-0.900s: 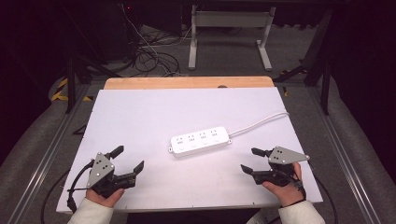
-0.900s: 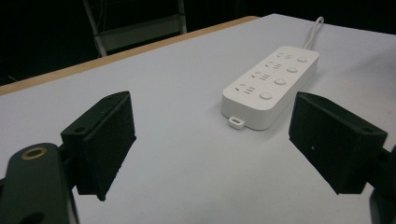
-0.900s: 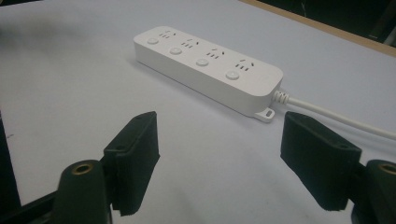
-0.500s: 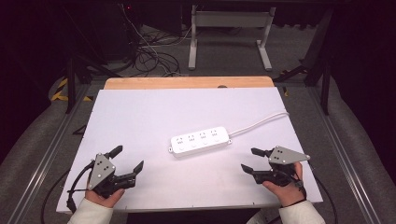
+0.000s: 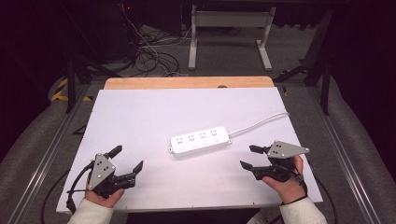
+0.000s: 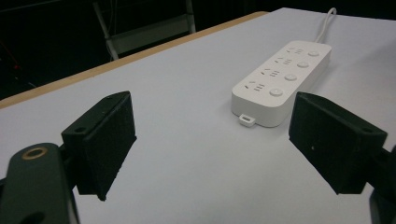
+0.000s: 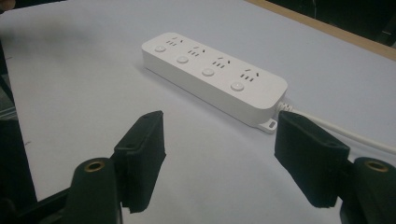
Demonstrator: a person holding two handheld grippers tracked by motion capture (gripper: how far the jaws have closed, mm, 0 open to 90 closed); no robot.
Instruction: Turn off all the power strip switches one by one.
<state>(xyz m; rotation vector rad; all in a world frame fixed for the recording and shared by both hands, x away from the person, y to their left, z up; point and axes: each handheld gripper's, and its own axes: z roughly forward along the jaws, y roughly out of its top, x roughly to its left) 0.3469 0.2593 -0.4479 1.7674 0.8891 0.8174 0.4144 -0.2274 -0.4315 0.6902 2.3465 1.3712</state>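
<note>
A white power strip (image 5: 200, 141) with several sockets and round switches lies flat in the middle of the white table (image 5: 154, 116); its white cable (image 5: 261, 122) runs off to the right edge. My left gripper (image 5: 126, 159) rests near the front left corner, jaws open and empty, pointing toward the strip (image 6: 282, 81). At the front right, my right gripper (image 5: 250, 157) is held by a hand, jaws open with nothing between them, a short way from the strip's cable end (image 7: 212, 72). Both grippers are apart from the strip.
A wooden strip (image 5: 187, 82) borders the table's far edge. Behind it stand a white metal frame (image 5: 229, 32) and tangled cables (image 5: 149, 51) on the dark floor. Metal rails (image 5: 46, 154) run along both sides of the table.
</note>
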